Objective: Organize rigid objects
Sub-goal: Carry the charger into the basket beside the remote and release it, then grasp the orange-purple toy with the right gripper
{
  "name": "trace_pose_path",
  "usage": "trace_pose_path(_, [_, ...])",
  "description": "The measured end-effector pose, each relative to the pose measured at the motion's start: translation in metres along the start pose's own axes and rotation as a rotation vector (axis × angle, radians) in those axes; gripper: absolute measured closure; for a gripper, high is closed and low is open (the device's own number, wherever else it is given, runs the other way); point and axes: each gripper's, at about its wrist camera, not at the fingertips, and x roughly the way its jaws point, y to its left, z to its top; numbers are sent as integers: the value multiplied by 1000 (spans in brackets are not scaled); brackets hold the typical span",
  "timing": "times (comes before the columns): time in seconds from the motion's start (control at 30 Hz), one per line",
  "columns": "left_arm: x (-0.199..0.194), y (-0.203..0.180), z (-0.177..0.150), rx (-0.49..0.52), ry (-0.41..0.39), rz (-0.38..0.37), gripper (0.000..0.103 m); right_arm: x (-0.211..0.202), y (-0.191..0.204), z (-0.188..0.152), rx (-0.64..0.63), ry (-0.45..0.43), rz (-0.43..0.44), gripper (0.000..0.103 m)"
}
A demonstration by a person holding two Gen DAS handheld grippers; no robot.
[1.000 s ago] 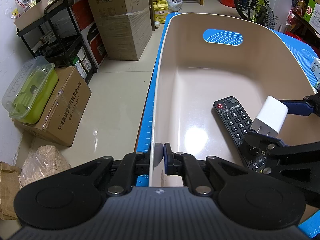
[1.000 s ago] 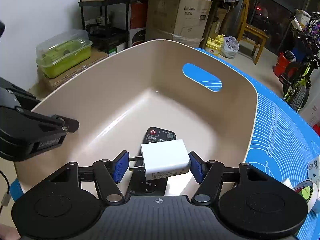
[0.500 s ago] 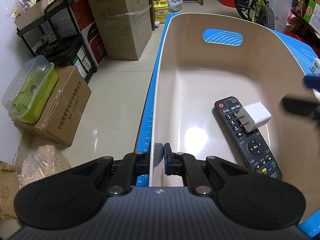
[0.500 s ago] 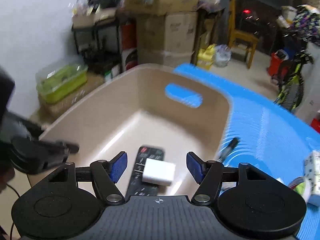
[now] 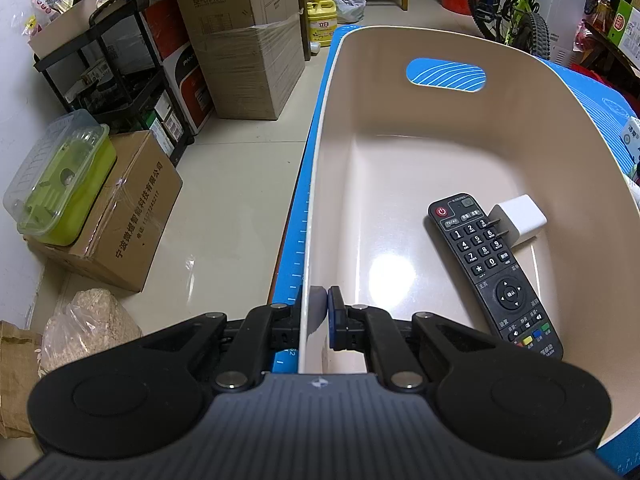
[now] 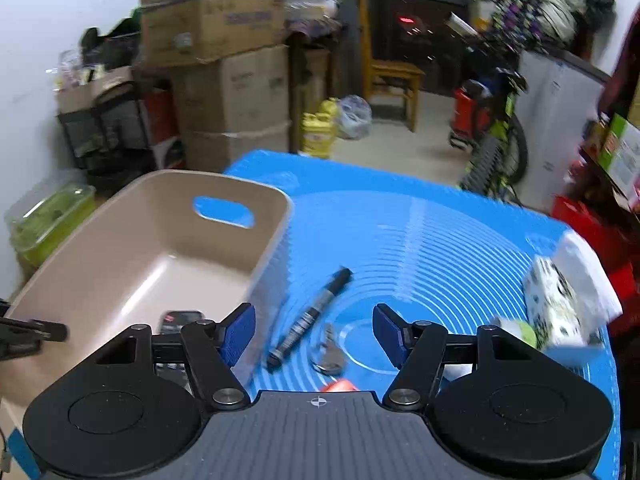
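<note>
Two things lie on the floor of the beige bin (image 5: 520, 92): a black remote (image 5: 494, 276) and a white charger (image 5: 518, 220), which sits just beside the remote's upper end with its prongs over the keypad. The left hand-held gripper (image 5: 318, 312) is low at the bin's near left corner, pointing along the wall, its fingers clamped on the rim, one pad outside and one inside. The right hand-held gripper (image 6: 314, 332) is held higher, to the right of the bin and over the blue mat (image 6: 420, 232) on the worktop, level and facing forward, its jaws spread wide and holding nothing. Between its fingers a black marker (image 6: 310, 318) lies slantwise on the mat, with a key (image 6: 330, 354) just beside it. Blurred boxes (image 6: 560, 308) sit near the mat's right edge.
</note>
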Motion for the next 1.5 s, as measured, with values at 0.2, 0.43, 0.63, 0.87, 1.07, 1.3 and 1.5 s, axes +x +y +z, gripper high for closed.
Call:
trace_pose_path(0.2, [0, -1, -1, 1, 0, 3, 93, 35, -20, -22, 91, 103, -27, 31])
trace_pose_path(0.43, [0, -1, -1, 0, 0, 2, 93, 73, -20, -47, 170, 213, -57, 31])
trace_pose_path(0.63, [0, -2, -1, 0, 0, 2, 93, 92, -7, -57, 183, 256, -90, 31])
trace_pose_path(0.87, [1, -2, 0, 0, -1, -3, 93, 95, 3, -64, 128, 248, -105, 35])
trace_pose_path(1.07, [2, -3, 0, -2, -1, -5, 93, 92, 0, -68, 126, 222, -96, 42])
trace_pose_path(1.3, [2, -2, 0, -2, -1, -6, 93, 87, 4, -67, 75, 183, -83, 51])
trace_pose_path(1.5, [2, -2, 0, -2, -1, -6, 93, 86, 1, -70, 83, 200, -81, 47])
